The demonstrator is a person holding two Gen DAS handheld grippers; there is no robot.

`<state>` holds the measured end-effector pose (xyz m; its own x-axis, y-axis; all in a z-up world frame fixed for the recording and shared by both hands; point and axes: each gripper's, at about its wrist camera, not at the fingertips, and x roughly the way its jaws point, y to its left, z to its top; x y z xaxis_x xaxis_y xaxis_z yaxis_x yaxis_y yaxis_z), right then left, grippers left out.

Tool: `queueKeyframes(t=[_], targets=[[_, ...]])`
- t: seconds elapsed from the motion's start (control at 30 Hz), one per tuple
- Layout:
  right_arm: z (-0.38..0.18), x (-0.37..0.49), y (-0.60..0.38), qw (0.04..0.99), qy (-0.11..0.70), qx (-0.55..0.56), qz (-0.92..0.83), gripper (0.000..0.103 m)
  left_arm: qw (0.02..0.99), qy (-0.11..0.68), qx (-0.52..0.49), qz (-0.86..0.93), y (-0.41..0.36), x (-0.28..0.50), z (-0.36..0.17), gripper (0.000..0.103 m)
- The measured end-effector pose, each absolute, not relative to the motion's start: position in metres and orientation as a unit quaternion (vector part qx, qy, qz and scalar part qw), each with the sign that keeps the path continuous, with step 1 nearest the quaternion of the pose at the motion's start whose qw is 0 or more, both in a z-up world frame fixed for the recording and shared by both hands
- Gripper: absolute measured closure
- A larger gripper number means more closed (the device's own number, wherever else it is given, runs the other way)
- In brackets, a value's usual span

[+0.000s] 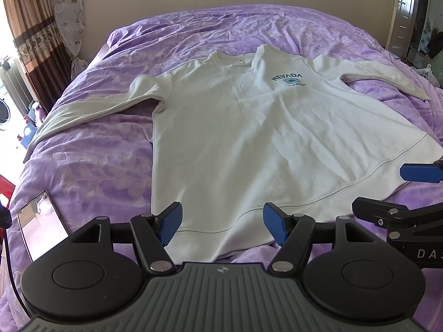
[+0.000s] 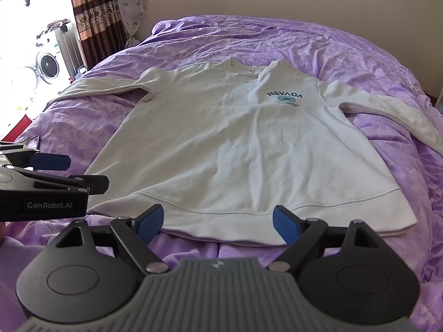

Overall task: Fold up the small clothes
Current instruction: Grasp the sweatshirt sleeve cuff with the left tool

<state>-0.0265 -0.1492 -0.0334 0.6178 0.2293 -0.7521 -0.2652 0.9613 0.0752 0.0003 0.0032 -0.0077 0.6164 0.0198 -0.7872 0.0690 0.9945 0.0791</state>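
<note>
A white long-sleeved sweatshirt [image 1: 235, 127] with a blue "NEVADA" print lies flat and face up on the purple bed cover, sleeves spread to both sides, hem nearest me; it also shows in the right wrist view [image 2: 243, 144]. My left gripper [image 1: 223, 227] is open and empty, hovering just above the hem near its left end. My right gripper [image 2: 217, 228] is open and empty, just in front of the hem's middle. Each gripper shows at the edge of the other's view: the right gripper's fingers [image 1: 418, 173] and the left gripper's fingers [image 2: 52, 161].
A phone [image 1: 41, 224] lies screen up on the purple bed cover [image 1: 91, 160] left of the sweatshirt. Curtains [image 2: 94, 13], a washing machine [image 2: 47, 65] and a window stand off the bed's left side. A door [image 1: 401, 13] is at the far right.
</note>
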Motion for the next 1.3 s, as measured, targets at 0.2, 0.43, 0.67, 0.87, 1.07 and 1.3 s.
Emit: queueKeyframes(t=[0.2,0.43,0.67,0.87,1.07,1.3], targets=[[-0.034,-0.025,-0.147,0.898,0.416,-0.023,0.138,0.021,0.897,0.438,0.052,-0.014,0.005,0.000,-0.008,0.026],[-0.015,-0.013,-0.155,0.904,0.398,-0.018,0.154,0.021,0.917,0.394,0.058,0.019,0.035,0.010,0.011,0.031],[0.018,0.011,-0.166,0.936,0.285,-0.073,0.194,0.021,0.931,0.360,-0.011,0.053,0.117,0.046,0.073,0.051],[0.027,0.073,-0.164,0.938,0.257,-0.131,0.192,0.021,0.921,0.367,-0.081,0.103,0.215,0.084,0.108,0.053],[0.012,0.152,-0.157,0.935,0.282,-0.112,0.183,0.021,0.876,0.394,-0.236,0.145,0.340,0.116,0.081,0.050],[-0.024,0.232,-0.130,0.927,0.325,-0.065,0.177,0.052,0.781,0.386,-0.455,0.183,0.462,0.131,-0.019,0.045]])
